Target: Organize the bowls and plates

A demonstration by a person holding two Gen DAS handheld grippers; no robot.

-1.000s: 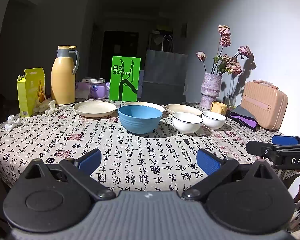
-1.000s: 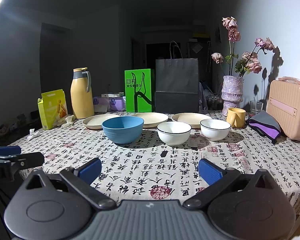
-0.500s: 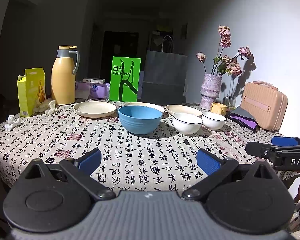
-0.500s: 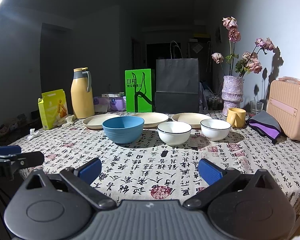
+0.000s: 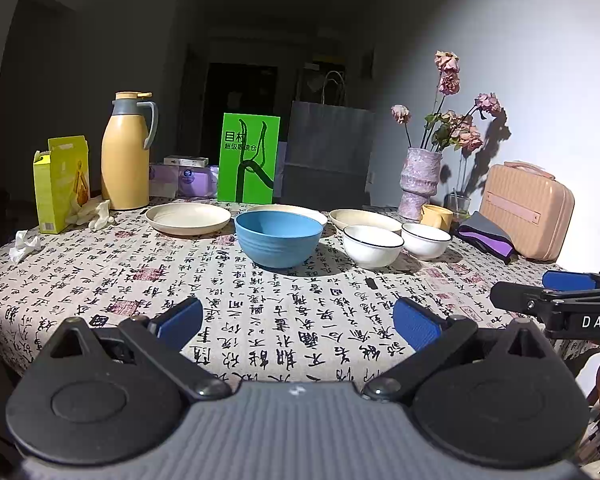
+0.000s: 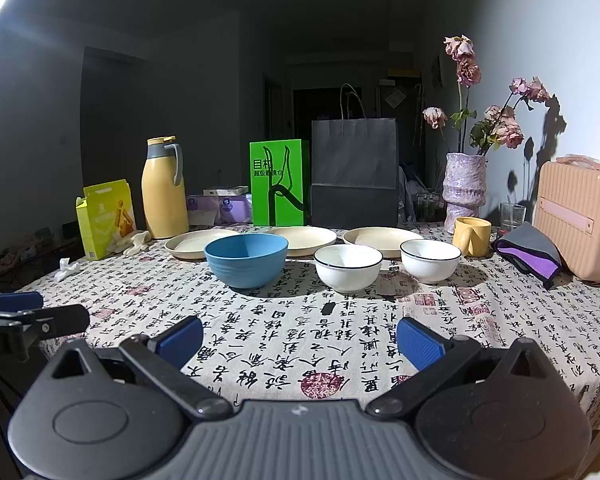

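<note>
While both tongs [image 5: 298, 322] [image 6: 300, 340] gape empty, blue bowl [image 6: 246, 259] before cream plates [image 6: 300, 240], white bowls [image 6: 348, 266] beside.

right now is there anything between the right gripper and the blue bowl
No objects: in the right wrist view, only bare printed tablecloth lies between the open right gripper and the blue bowl. The bowl stands farther back, slightly left.
</note>
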